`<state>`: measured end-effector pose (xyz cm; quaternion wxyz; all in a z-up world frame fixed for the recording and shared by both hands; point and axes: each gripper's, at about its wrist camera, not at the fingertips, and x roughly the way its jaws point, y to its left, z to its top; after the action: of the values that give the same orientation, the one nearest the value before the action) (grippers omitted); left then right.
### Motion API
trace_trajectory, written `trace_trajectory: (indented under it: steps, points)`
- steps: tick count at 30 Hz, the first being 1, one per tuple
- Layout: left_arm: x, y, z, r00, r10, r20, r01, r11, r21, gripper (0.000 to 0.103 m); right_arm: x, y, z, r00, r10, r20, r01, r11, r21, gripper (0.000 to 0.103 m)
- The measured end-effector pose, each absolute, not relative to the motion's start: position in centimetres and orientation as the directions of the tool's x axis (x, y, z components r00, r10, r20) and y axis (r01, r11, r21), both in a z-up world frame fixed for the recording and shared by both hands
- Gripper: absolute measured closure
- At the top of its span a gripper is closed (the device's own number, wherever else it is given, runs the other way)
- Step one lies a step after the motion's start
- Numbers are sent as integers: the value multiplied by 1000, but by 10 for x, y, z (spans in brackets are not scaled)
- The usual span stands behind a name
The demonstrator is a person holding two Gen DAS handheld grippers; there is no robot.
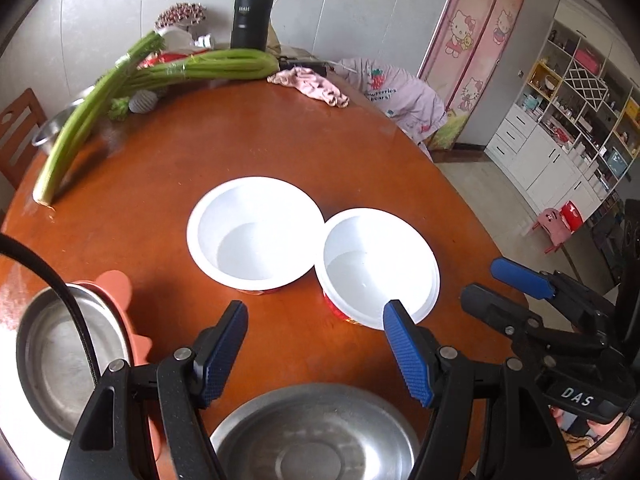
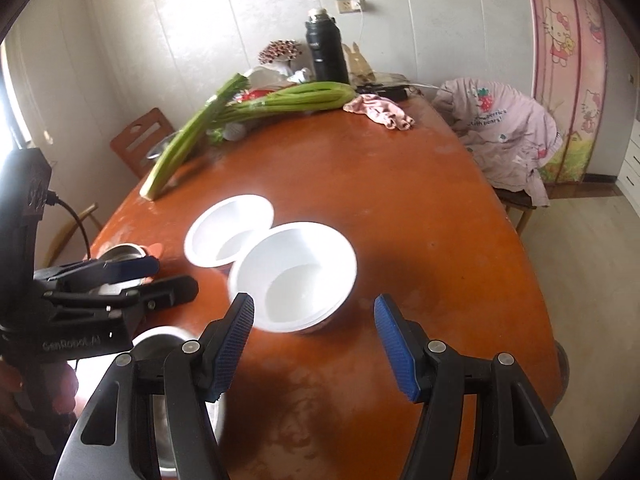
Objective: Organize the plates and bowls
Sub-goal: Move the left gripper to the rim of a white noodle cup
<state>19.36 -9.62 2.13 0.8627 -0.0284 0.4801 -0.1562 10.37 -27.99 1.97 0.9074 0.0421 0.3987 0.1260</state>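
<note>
**Both grippers empty; bowls unsorted on counter**

While neither gripper holds anything, the left gripper [image 1: 316, 354] hangs with its jaws spread wide above the steel bowl [image 1: 316, 436] at the near edge of the counter [image 1: 280, 140], and the right gripper [image 2: 314, 350] is likewise released, short of the nearer white bowl [image 2: 294, 276]. A second steel bowl with a pink silicone rim [image 1: 60, 364] sits at the near left. Mid-counter, the two white bowls stand with rims touching or slightly overlapping; the farther white bowl [image 1: 254, 228] lies left of its mate. They appear thin, light plastic, probably flexible and smooth: a pinch across the rim wall seems the sound hold, and nesting looks feasible. The steel bowls are judged stiff and slippery. Beyond lie celery [image 1: 120, 92] and a black flask [image 1: 251, 16].
</note>
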Motion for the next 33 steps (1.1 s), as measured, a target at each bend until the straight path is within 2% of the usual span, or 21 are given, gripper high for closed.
trace_trajectory:
  steps: [10, 16, 33]
  points:
    - [214, -107, 3, 409, -359, -839, 253, 928, -274, 33, 131, -280, -4, 613, 217, -760, -177, 975, 136, 38]
    - [222, -111, -1, 395, -356, -847, 245, 929, -276, 33, 143, -274, -14, 589, 214, -779, -191, 974, 123, 38]
    - [232, -118, -14, 350, -358, -865, 239, 928, -287, 33, 141, -247, -30, 514, 326, -794, -323, 930, 173, 39]
